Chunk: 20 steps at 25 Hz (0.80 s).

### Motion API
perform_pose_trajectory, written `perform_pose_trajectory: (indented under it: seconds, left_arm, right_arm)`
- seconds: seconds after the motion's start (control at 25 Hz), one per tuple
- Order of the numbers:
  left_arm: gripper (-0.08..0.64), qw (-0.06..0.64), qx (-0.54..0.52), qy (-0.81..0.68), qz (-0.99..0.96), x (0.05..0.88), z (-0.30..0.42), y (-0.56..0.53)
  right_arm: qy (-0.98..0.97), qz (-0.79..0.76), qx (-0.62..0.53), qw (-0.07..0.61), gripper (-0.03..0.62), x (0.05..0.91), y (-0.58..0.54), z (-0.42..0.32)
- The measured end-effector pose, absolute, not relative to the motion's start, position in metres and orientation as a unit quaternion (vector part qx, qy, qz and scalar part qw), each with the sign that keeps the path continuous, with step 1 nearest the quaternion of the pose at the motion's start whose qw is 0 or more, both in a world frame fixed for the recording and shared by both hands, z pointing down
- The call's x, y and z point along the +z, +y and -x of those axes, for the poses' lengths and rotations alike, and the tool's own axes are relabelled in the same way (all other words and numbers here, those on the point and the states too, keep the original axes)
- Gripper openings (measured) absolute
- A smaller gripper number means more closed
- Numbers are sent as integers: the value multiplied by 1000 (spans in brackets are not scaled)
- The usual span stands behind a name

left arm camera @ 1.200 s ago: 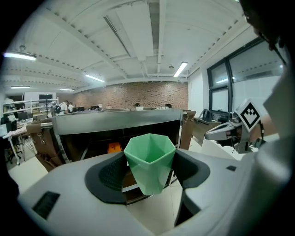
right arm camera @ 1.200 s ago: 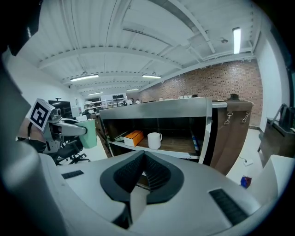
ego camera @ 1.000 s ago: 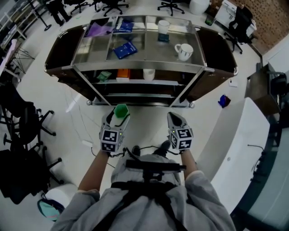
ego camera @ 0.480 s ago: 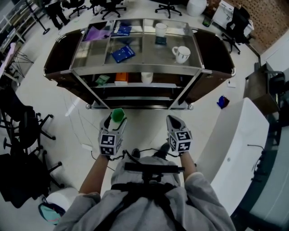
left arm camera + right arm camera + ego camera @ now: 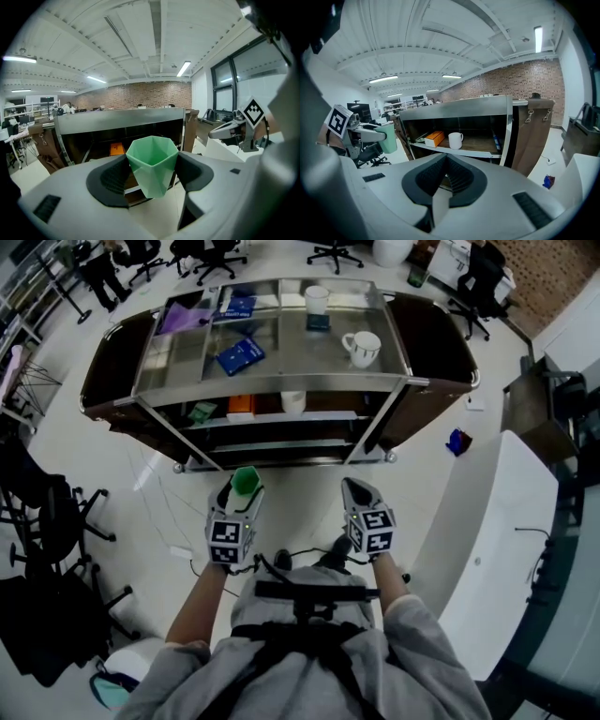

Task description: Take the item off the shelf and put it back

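One green cup sits in the left hand-held gripper in the head view, just short of the shelf; the right hand-held gripper is alongside, carrying nothing. In the left gripper view both pads grasp the upright cup, with the shelf ahead. The right gripper view shows jaws clenched together, empty. The cup looks taken off; the next move calls for reaching forward, setting it near the white mug, and releasing.

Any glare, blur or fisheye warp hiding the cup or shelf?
Head view: sharp, fisheye bows the shelf unit, mild sheen on its steel top. Left gripper view: green cup crisp, corners vignetted black. Right gripper view: shelf interior dim, white mug readable.
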<state>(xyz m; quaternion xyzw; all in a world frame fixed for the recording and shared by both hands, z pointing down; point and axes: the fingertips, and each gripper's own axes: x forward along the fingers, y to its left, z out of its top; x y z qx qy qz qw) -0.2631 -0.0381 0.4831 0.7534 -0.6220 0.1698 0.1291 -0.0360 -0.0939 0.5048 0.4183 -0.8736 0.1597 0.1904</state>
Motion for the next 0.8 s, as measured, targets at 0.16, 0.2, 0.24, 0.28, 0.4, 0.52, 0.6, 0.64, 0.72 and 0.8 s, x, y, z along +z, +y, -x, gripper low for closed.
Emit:
perform_pose_trajectory:
  seconds: [0.16,0.2,0.24,0.28,0.4,0.52,0.6,0.64,0.72,0.8]
  left_arm:
    - [310,121,176,-611,-763,484,252,-55]
    - [310,118,178,-606,-766,484,249,-61]
    - [310,114,181,-601,-770,484,244,-66]
    - [310,110,183,-595,-775,484,240,-73]
    - [310,100,190,-577,-788,485,224,-94]
    - [310,92,195,-556,-802,489,206,-117]
    - [310,86,196,-543,-812,493,193,-133]
    - [310,85,196,-538,-815,495,186,-142]
    - [310,85,197,-528,-822,502,173,-157]
    - [310,85,200,-518,-827,510,160,-173]
  right_arm:
    - [-872,-424,160,186,9,503,-101,33]
    - [-871,-425,161,186,9,503,-103,31]
    - [-870,-427,161,186,9,503,-105,30]
    - [-869,-428,162,186,9,503,-108,29]
    - [-868,-432,162,184,9,503,-116,27]
    - [-866,-435,164,184,9,504,-125,24]
    - [-864,-438,168,183,9,505,-130,23]
    - [-863,-439,171,182,9,506,-133,22]
    - [-862,-440,175,181,9,512,-139,23]
    - [-862,-439,176,180,9,520,-145,22]
